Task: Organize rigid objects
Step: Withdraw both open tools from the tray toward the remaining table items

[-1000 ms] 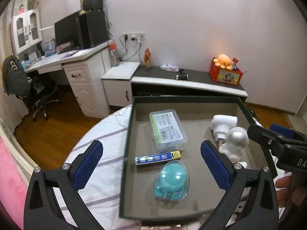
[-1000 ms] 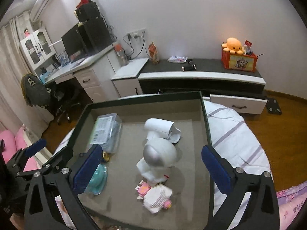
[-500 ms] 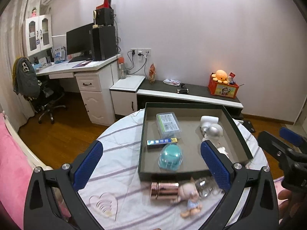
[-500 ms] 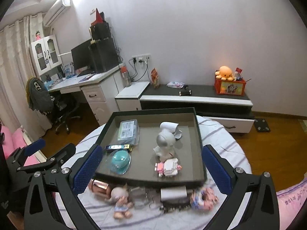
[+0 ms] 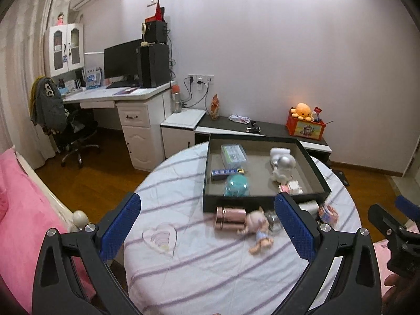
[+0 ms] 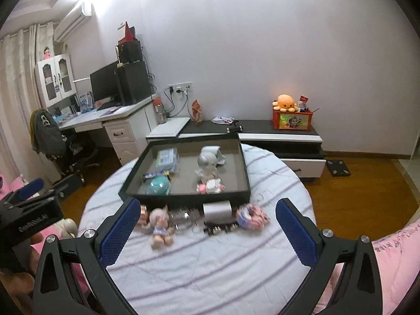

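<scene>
Both claws noted wide open, nothing held: left claw [image 5: 207, 225] and right claw [image 6: 207, 225] are held above the near edge of the round bench [image 6: 210, 262], well apart from all items. Tray [image 6: 183, 198] sits at 12 o'clock on the bench; already inside: teal dome [image 6: 157, 185], clear box [image 6: 168, 157], silver-headed figure [image 6: 207, 165], pink-white toy [image 6: 211, 187]. Unsorted items lie in a row just outside the tray's near wall: rose-gold cylinder [image 5: 230, 218] at approx. 11 o'clock of the left claw, doll [image 6: 160, 225], clear piece [image 6: 183, 216], silver block [image 6: 217, 210], pink toy [image 6: 250, 216] toward 1 o'clock of the right claw.

Judged step: approach for next pick. Recommended: one item taken per claw, outer items first (cylinder by left, pink toy by right) so the claws are not crossed. Cylinder to be gripped across its width; rolling is likely otherwise. Frames are motion-blurred; fine detail not confirmed.
</scene>
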`<state>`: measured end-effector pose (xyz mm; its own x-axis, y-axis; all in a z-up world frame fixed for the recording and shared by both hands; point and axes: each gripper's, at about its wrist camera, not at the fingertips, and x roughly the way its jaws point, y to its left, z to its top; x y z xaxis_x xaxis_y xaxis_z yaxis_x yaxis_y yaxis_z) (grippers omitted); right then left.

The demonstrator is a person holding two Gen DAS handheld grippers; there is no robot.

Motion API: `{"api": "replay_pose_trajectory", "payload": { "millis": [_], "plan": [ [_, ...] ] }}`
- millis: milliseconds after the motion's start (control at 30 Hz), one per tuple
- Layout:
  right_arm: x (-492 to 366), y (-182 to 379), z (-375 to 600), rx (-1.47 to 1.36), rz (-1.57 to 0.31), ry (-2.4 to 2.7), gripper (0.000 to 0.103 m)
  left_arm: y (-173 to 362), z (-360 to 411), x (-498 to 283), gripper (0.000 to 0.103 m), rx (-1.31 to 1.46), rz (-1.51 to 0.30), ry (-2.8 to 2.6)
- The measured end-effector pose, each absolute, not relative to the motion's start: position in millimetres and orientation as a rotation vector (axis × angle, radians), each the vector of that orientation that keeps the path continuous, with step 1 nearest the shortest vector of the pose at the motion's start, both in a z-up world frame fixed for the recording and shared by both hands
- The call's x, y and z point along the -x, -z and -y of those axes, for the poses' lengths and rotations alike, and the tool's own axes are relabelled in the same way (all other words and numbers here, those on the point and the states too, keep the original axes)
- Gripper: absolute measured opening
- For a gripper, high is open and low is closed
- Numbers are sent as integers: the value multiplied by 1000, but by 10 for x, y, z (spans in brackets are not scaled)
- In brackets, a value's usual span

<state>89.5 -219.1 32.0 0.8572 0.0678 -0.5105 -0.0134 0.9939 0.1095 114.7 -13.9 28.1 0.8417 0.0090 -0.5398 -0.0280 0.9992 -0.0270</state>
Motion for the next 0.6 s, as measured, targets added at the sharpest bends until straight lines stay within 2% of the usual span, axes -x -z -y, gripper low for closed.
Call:
{"api": "replay_pose_trajectory", "payload": {
  "millis": [600],
  "plan": [
    [-607,-254,2177,-112,-553,-53,103,-221,222,-809,103,25,-582,-2]
  ]
}}
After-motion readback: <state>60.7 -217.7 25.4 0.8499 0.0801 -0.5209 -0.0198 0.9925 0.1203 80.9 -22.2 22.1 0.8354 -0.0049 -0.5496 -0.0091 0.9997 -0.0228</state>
